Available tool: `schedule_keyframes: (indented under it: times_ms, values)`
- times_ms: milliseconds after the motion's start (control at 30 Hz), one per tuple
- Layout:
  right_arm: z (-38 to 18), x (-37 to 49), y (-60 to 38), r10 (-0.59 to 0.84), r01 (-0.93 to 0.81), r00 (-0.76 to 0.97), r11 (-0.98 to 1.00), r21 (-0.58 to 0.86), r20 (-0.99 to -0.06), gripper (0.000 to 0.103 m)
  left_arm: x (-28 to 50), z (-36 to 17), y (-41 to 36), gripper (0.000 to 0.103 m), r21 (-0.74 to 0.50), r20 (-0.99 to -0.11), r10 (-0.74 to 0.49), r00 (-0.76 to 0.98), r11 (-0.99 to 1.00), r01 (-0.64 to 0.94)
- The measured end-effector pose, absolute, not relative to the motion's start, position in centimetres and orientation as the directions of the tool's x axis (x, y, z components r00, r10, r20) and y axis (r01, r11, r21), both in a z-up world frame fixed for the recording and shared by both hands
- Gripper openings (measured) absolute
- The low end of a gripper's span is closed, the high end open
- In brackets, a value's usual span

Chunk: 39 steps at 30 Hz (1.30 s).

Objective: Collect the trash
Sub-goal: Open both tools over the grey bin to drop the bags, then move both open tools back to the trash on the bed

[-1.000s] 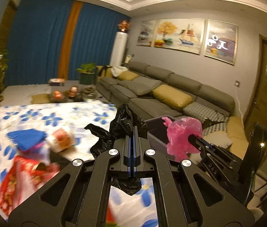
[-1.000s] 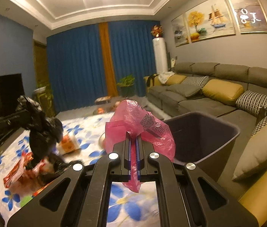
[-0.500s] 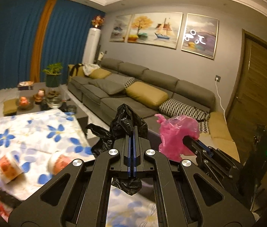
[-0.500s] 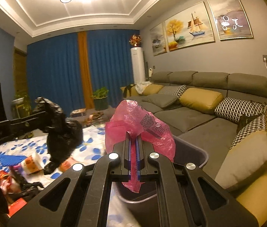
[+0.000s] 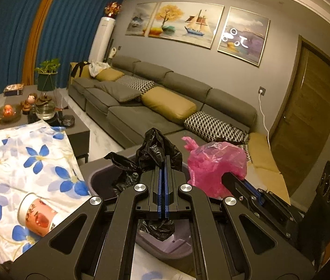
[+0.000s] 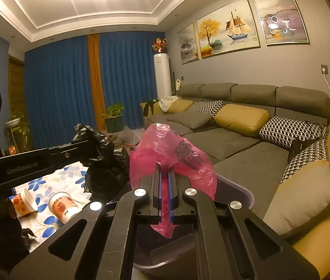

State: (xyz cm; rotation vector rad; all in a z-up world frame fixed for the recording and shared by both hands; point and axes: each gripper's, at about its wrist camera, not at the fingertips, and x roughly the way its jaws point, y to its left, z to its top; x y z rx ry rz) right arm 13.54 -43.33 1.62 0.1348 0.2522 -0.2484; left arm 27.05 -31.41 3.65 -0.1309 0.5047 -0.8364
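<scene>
The left gripper (image 5: 163, 163) is clamping a crumpled black plastic bag (image 5: 155, 147) and the right gripper (image 6: 165, 175) is pinching a crumpled pink plastic bag (image 6: 176, 154), both hanging over the open mouth of the dark purple plastic bin (image 5: 165, 249). Neither bag is being released into the bin yet. Beside the bin, on the white cloth with blue flowers (image 5: 36, 144), two tipped printed paper cups (image 6: 63, 206) are lying uncollected, so the clean-up appears to be only partly done.
</scene>
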Motion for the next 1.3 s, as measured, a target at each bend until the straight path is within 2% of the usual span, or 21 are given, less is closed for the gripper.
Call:
schedule_keyframes:
  times_ms: [567,633,667,700,733,767,800,933,1167,1233,1300]
  values:
    - [1.7,15.1,-43.9,-0.231,0.280,0.925,0.951,0.129,-0.301,0.005,29.3,1.4,-34.5,0.001,-0.307,-0.441,-0.734,0.517,0.664,0.682]
    - [1.6,15.1,-44.1,-0.231,0.281,0.924,0.950,0.133,-0.305,0.009,29.6,1.1,-34.7,0.002,-0.311,-0.453,-0.732,0.508,0.664,0.679]
    - [1.7,15.2,-44.3,-0.231,0.284,0.923,0.949,0.138,-0.309,0.013,29.8,1.0,-34.8,0.007,-0.318,-0.458,-0.734,0.501,0.662,0.679]
    - [1.7,15.3,-44.4,-0.230,0.285,0.922,0.948,0.144,-0.311,0.016,29.9,0.8,-34.7,0.017,-0.325,-0.465,-0.733,0.497,0.663,0.674]
    - [1.7,15.2,-44.5,-0.231,0.286,0.922,0.947,0.146,-0.309,0.023,29.9,0.8,-34.7,0.025,-0.326,-0.468,-0.729,0.499,0.667,0.670]
    - [1.6,15.2,-44.5,-0.232,0.287,0.923,0.947,0.145,-0.308,0.031,30.0,0.7,-34.5,0.047,-0.327,-0.471,-0.722,0.507,0.676,0.660]
    - [1.7,15.0,-44.5,-0.238,0.291,0.922,0.946,0.142,-0.304,0.033,30.1,0.7,-34.2,0.062,-0.335,-0.467,-0.720,0.514,0.682,0.650]
    - [1.9,14.2,-44.5,-0.253,0.305,0.919,0.942,0.138,-0.303,0.039,30.4,0.9,-32.3,0.076,-0.340,-0.464,-0.679,0.568,0.729,0.593]
    - [3.6,10.3,-42.2,-0.273,0.301,0.938,0.947,0.111,-0.216,0.079,26.6,4.0,-28.3,0.090,-0.219,-0.422,-0.563,0.711,0.824,0.522]
    - [3.8,9.1,-41.4,-0.268,0.294,0.942,0.949,0.111,-0.202,0.086,25.5,4.7,-26.7,0.093,-0.214,-0.407,-0.543,0.735,0.839,0.501]
    - [3.9,8.0,-40.9,-0.257,0.282,0.947,0.952,0.118,-0.192,0.088,24.0,5.4,-24.7,0.095,-0.202,-0.399,-0.499,0.770,0.866,0.457]
